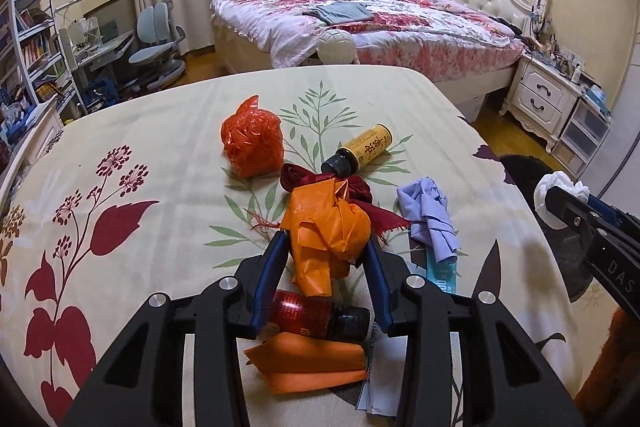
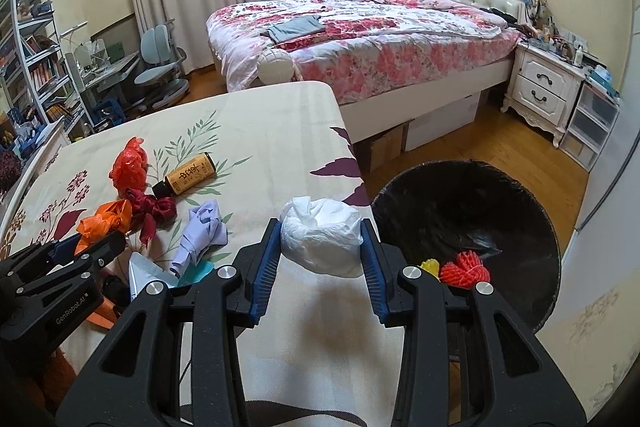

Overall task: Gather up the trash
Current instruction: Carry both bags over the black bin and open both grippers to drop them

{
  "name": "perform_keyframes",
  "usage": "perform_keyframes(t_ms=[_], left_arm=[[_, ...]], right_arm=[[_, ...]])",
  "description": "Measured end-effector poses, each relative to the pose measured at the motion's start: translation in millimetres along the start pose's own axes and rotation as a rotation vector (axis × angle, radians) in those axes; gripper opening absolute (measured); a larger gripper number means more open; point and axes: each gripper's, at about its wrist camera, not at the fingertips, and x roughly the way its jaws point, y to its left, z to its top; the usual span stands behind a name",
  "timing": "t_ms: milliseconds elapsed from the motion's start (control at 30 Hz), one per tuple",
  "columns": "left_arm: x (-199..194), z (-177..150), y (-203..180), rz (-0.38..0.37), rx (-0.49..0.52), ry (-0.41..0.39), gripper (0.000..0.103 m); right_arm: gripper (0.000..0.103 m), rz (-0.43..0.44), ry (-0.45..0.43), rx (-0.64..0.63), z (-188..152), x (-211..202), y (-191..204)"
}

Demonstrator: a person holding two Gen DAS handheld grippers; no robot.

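My left gripper (image 1: 326,241) is shut on a crumpled orange plastic bag (image 1: 328,227) above the table (image 1: 168,131); it also shows in the right wrist view (image 2: 105,217). My right gripper (image 2: 320,235) is shut on a white crumpled bag (image 2: 320,237), held over the table's right edge beside a black-lined bin (image 2: 468,211). The bin holds red netting (image 2: 464,269) and a yellow scrap (image 2: 430,264). On the table lie a red plastic bag (image 1: 252,141), a yellow bottle (image 1: 362,149), a dark red ribbon (image 1: 356,187), a lilac wad (image 1: 430,217) and a red bottle (image 1: 316,315).
An orange folded piece (image 1: 308,359) and a teal packet (image 1: 440,275) lie near the table's front. A bed (image 2: 360,43) stands behind the table, a nightstand (image 2: 544,87) at right, a desk chair (image 2: 160,67) and bookshelves (image 2: 32,59) at left.
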Motion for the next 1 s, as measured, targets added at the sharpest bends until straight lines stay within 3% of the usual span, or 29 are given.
perform_keyframes(t_ms=[433, 1000], left_arm=[[-30.8, 13.1, 1.3, -0.030, -0.026, -0.083, 0.040], [-25.7, 32.9, -86.1, -0.157, 0.097, -0.136, 0.040]], right_arm=[[0.038, -0.008, -0.030, 0.019, 3.0, -12.0, -9.3], [0.038, -0.114, -0.069, 0.108, 4.6, -26.5, -70.5]])
